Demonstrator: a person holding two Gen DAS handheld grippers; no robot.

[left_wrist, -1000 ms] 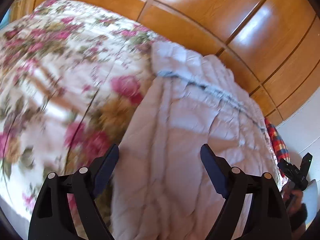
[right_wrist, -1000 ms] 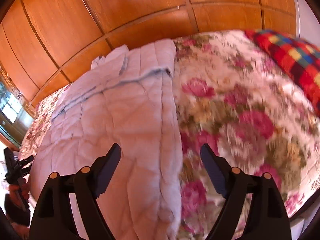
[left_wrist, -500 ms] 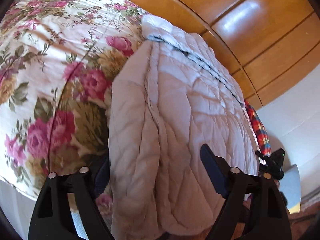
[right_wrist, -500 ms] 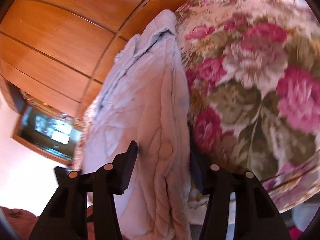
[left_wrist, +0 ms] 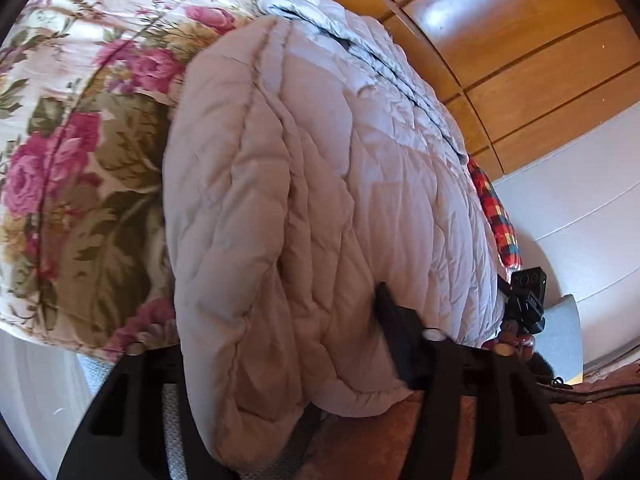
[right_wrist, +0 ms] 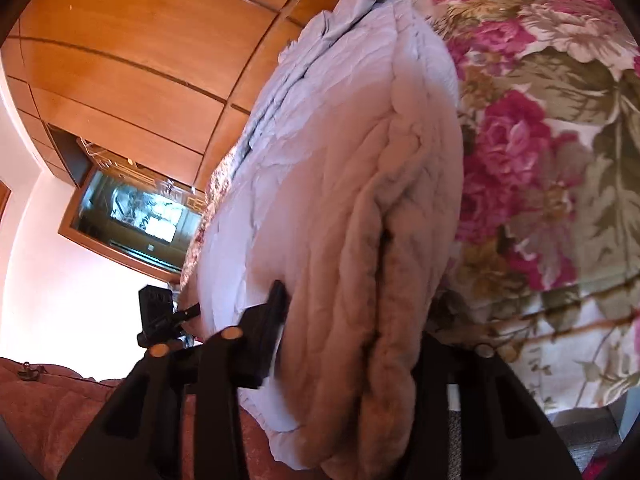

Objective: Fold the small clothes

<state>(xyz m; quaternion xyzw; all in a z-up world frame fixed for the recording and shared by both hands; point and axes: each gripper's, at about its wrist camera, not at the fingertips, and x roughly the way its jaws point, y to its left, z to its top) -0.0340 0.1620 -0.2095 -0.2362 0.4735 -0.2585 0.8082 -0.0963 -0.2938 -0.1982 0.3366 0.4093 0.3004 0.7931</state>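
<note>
A pale lilac quilted puffer jacket (left_wrist: pixel 320 184) lies on a floral bedspread (left_wrist: pixel 72 152) and hangs over the bed's near edge. My left gripper (left_wrist: pixel 280 344) straddles the jacket's lower left corner; the right finger (left_wrist: pixel 396 332) presses the fabric and the left finger is hidden behind it. My right gripper (right_wrist: pixel 352 336) straddles the jacket's (right_wrist: pixel 352 184) lower right corner; its left finger (right_wrist: pixel 268 336) touches the fabric and its right finger is hidden. Whether either pair of jaws has shut is hidden.
Wooden wardrobe panels (left_wrist: pixel 520 40) stand behind the bed. A red checked cloth (left_wrist: pixel 496 216) lies at the bed's right. The other gripper's camera (left_wrist: pixel 524 300) shows at the jacket's far corner. A mirror niche (right_wrist: pixel 132 216) is on the left. A reddish rug (right_wrist: pixel 48 408) covers the floor.
Both grippers dropped to the bed's near edge and moved onto the jacket's hanging hem, which now fills the space between their fingers.
</note>
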